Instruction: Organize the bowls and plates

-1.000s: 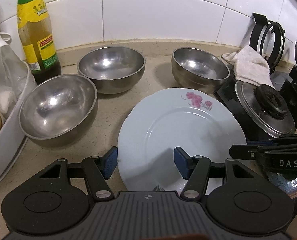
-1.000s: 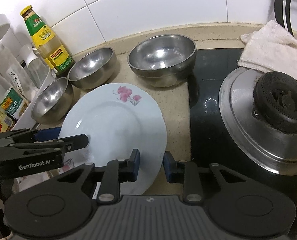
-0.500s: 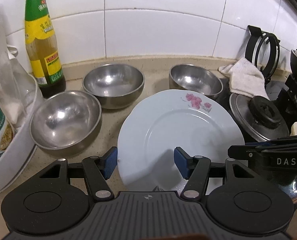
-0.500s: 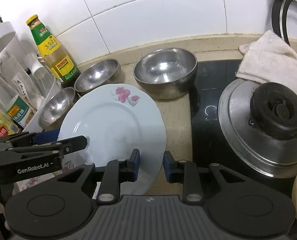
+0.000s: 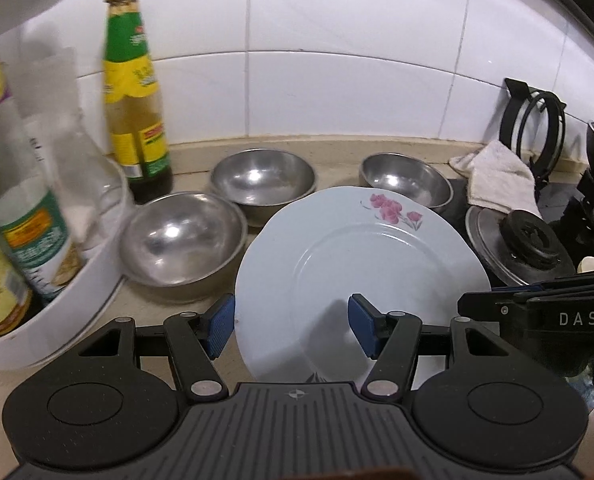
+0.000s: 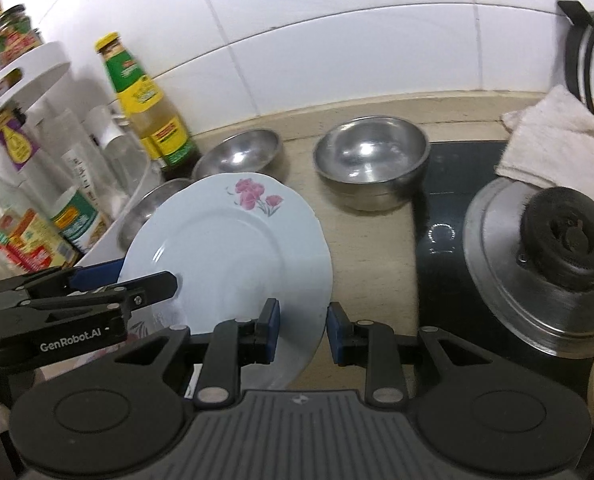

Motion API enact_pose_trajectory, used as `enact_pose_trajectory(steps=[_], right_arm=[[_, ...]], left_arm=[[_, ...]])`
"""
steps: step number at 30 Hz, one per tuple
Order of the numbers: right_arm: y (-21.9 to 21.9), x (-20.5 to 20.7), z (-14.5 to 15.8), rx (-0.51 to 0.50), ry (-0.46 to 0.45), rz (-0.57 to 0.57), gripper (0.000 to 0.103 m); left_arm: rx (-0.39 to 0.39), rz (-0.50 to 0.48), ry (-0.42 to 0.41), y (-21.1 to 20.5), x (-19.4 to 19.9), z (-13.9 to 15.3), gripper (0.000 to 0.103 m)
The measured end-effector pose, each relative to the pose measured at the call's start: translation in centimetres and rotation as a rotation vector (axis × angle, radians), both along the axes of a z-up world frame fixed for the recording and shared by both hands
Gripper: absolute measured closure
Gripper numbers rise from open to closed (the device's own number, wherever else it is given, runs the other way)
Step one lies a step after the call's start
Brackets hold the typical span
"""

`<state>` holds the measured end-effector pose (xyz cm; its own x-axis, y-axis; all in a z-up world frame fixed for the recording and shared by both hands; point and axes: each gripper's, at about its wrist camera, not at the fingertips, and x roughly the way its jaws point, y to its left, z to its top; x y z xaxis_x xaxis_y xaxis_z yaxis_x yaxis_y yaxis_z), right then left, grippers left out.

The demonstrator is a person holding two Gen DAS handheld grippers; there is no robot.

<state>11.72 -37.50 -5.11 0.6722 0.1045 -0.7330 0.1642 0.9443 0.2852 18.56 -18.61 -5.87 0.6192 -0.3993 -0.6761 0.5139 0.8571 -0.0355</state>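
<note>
Light: dim, warm indoor.
Glare: spots inside steel bowls (image 5: 183, 236).
Blur: bottles (image 5: 135, 92) smeared at left.
Edges: fisheye bending, dark corners.

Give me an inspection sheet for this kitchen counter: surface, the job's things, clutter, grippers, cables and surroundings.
Surface: beige counter beside a black glass stove.
Job's things: flowered plate, empty, between the two grippers. Three steel bowls stand upright, empty and unstacked behind it.
Clutter: sauce bottle, white rack of jars, white cloth, burner.
Grippers: right gripper is closed on the plate's near right rim. Left gripper straddles the near left rim; whether it is touching is unclear.
Cables: nothing seen.
Surroundings: white tiled wall.
</note>
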Motion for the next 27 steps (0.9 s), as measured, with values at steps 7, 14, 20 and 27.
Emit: enact_pose_trajectory(steps=[7,14,20,27], right_arm=[[2.4,-0.3,0.3,0.008,-0.007,0.086,0.077],[4.7,-0.6,0.4,0.015,-0.007,0.176,0.077],[6.7,-0.7,0.2,0.028,0.000,0.244,0.077],[8.3,-1.1,0.0,0.035,0.011,0.287,0.077]], left_arm=[[0.003,0.085,-0.009,2.7,-1.9,0.5,0.036],[0.012,0.164,-0.015,5.3,-4.1,0.9,0.036],[0.020,0.223,-0.015,7.5,-5.6,1.0,0.035],[0.023,0.256,-0.011,9.0,-6.9,0.9,0.035]])
